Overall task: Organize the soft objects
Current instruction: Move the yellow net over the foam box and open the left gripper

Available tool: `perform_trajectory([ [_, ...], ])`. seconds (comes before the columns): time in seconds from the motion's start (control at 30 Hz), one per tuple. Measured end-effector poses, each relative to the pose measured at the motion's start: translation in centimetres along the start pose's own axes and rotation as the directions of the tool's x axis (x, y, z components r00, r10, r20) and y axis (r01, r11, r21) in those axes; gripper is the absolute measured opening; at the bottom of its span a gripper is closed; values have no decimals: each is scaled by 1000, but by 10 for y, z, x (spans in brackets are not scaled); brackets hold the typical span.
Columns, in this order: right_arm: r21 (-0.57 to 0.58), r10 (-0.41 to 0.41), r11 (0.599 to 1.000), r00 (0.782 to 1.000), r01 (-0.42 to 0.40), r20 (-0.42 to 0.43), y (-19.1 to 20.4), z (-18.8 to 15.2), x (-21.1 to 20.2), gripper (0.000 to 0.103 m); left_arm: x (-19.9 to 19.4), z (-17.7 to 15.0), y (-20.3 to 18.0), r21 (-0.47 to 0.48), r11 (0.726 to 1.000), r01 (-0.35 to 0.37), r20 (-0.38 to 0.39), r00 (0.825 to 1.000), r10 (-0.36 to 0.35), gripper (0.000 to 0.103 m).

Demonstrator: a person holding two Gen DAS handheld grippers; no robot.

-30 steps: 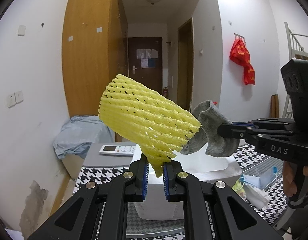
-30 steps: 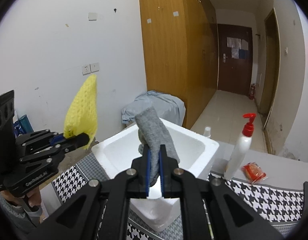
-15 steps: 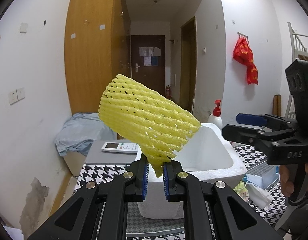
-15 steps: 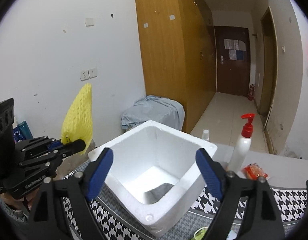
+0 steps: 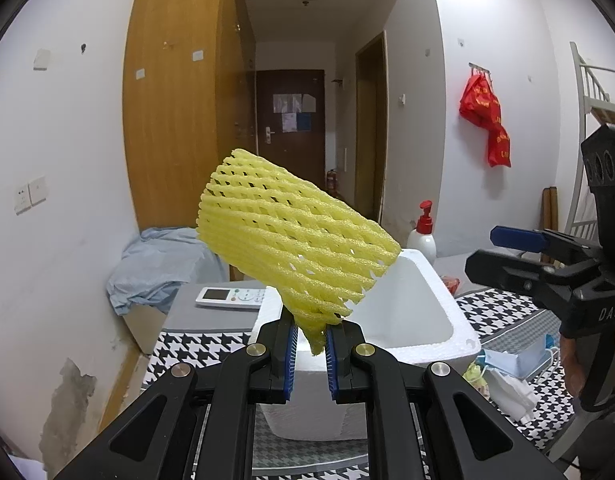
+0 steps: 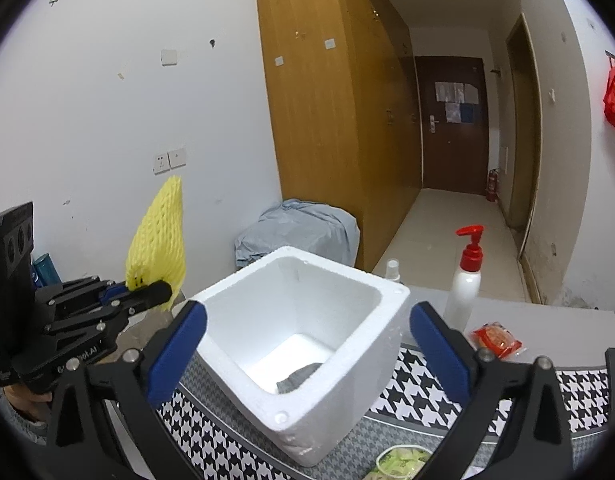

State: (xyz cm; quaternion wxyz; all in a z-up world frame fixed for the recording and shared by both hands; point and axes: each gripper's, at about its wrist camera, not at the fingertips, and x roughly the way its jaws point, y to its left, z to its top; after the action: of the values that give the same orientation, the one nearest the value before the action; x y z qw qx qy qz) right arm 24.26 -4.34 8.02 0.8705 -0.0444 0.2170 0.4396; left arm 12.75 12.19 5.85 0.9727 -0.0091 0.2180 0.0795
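My left gripper (image 5: 310, 354) is shut on a yellow foam net sleeve (image 5: 291, 236) and holds it upright above the near left edge of a white foam box (image 5: 439, 316). The sleeve also shows in the right wrist view (image 6: 157, 242), left of the box (image 6: 347, 392). A grey sock (image 6: 297, 378) lies on the box floor. My right gripper (image 6: 303, 352) is wide open and empty above the box's front; in the left wrist view it (image 5: 519, 252) is to the right of the box.
A red-capped pump bottle (image 6: 465, 276) and a red snack packet (image 6: 496, 338) stand right of the box. A white remote (image 5: 230, 297) lies on the grey top to the left. Face masks (image 5: 511, 376) lie on the houndstooth cloth (image 6: 507, 384). A small bowl (image 6: 403, 462) sits near the front.
My right gripper opened and let the grey sock drop into the foam box, then drew back a little. My left gripper still holds the yellow sleeve in the same place.
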Motion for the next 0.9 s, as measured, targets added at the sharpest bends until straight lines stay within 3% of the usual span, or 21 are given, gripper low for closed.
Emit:
perform_trajectory([
  [0.9,46,-103,994,994,102,29,-38,-34,-68,103,40,23,-40,49,992,114,-27,993,-113,13],
])
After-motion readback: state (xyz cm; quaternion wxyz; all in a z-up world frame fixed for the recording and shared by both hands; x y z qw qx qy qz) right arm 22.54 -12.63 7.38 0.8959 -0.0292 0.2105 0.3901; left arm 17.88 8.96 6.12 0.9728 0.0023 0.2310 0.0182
